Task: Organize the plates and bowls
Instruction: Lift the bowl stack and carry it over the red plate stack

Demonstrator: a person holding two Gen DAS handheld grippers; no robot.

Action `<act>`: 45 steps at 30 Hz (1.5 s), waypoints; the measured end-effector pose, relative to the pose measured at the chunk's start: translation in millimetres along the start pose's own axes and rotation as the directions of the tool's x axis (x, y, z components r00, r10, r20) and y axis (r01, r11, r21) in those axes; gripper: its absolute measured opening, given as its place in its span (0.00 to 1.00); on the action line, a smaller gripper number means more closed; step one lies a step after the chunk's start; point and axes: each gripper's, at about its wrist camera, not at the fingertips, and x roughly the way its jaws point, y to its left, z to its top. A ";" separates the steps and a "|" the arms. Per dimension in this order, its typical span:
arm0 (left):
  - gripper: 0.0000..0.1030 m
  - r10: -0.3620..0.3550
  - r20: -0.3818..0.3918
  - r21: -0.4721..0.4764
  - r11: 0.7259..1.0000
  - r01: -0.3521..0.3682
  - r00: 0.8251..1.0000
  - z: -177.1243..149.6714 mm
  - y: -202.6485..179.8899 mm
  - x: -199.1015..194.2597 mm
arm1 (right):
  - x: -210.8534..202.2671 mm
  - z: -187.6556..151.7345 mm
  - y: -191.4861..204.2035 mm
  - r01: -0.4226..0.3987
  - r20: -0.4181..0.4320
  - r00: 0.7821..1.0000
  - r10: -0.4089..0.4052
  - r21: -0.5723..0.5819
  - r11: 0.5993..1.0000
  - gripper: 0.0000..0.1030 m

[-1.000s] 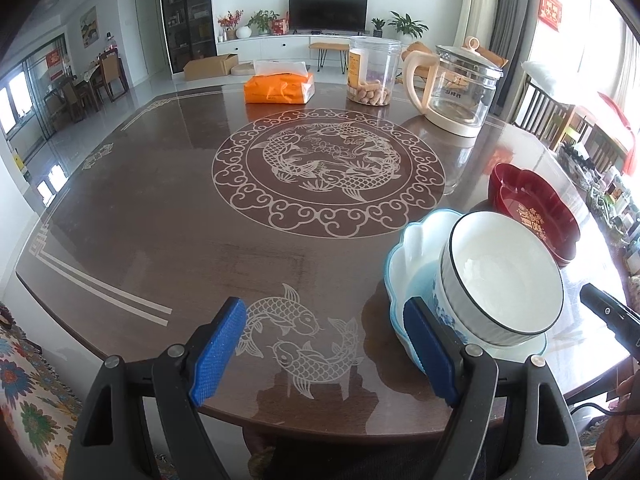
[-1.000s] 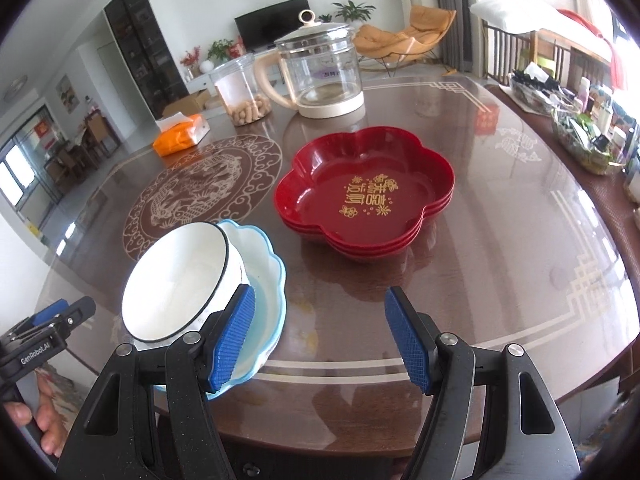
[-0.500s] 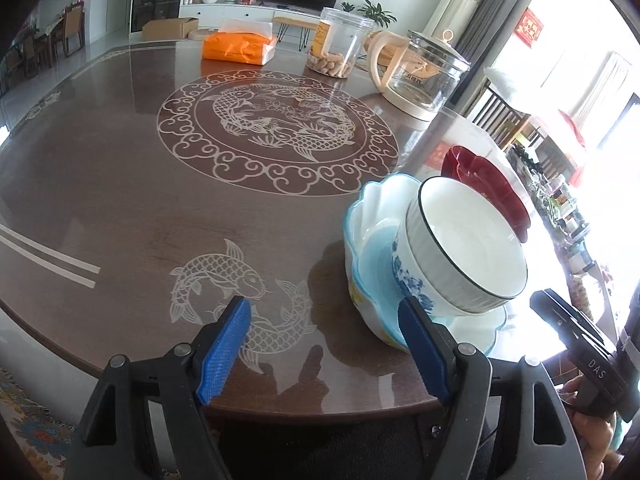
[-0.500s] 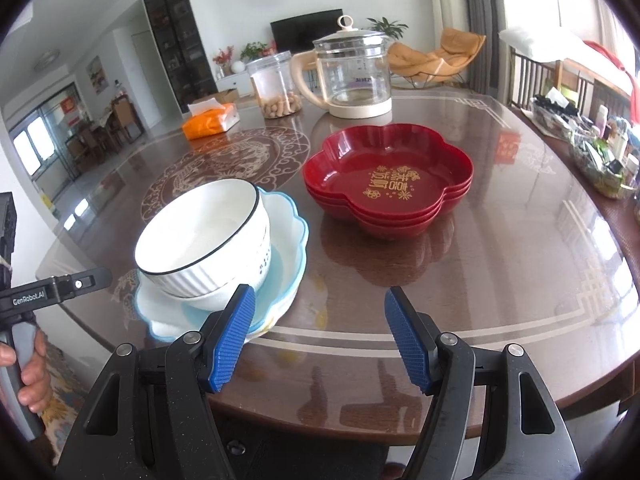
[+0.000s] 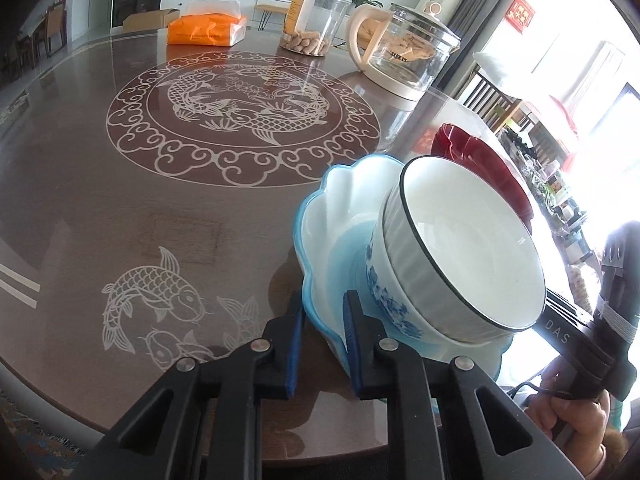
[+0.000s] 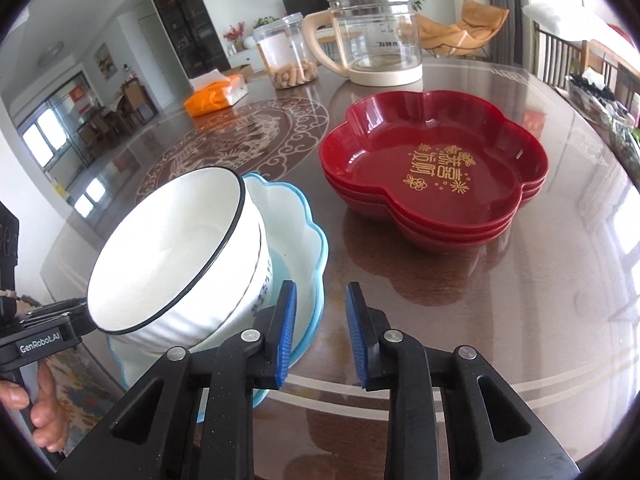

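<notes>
Rim contact on both sides is what your coming lift turns on: the light-blue scalloped ceramic plate [image 5: 320, 220] sits at the near edge of the dark patterned worktop [image 5: 120, 200], between your two hands, with its left rim at the left gripper [image 5: 322, 336] and its opposite rim at the right gripper [image 6: 320, 332]. The plate is round and has no long axis, so the line that counts is the one across it from grip to grip. Neither hand is nearer. On the left, your fingers are closing, and the plate's wall fills the narrow gap between the blue pads. I judge that side gripped. On the right, the fingers are also closing with the rim between them, but the rim lies against the inner pad, and a strip of bare worktop shows between it and the outer one, so that side does not look clamped yet. A white ribbed bowl with a black rim [image 5: 468, 240] is nested in a white bowl with blue flowers [image 5: 384, 300] on the plate, and both lean toward your right hand, so lift evenly. The stack of red flower-shaped plastic dishes [image 6: 432, 168] stands just beyond, apart from the plate.
</notes>
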 end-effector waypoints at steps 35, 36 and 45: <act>0.14 -0.047 0.049 0.033 0.998 0.045 0.998 93.1 -63.9 -14.9 | -48.2 74.8 -29.9 -0.038 0.063 0.998 0.029 0.146 0.988 0.12; 0.14 -0.055 0.047 0.037 0.998 0.053 0.997 100.4 -70.1 -9.8 | -50.5 80.3 -35.5 -0.029 0.070 0.997 0.019 0.150 0.988 0.12; 0.14 -0.104 0.021 0.071 0.992 0.103 0.994 141.9 -125.4 40.3 | -58.4 117.3 -92.7 0.054 0.106 0.991 -0.076 0.197 0.979 0.12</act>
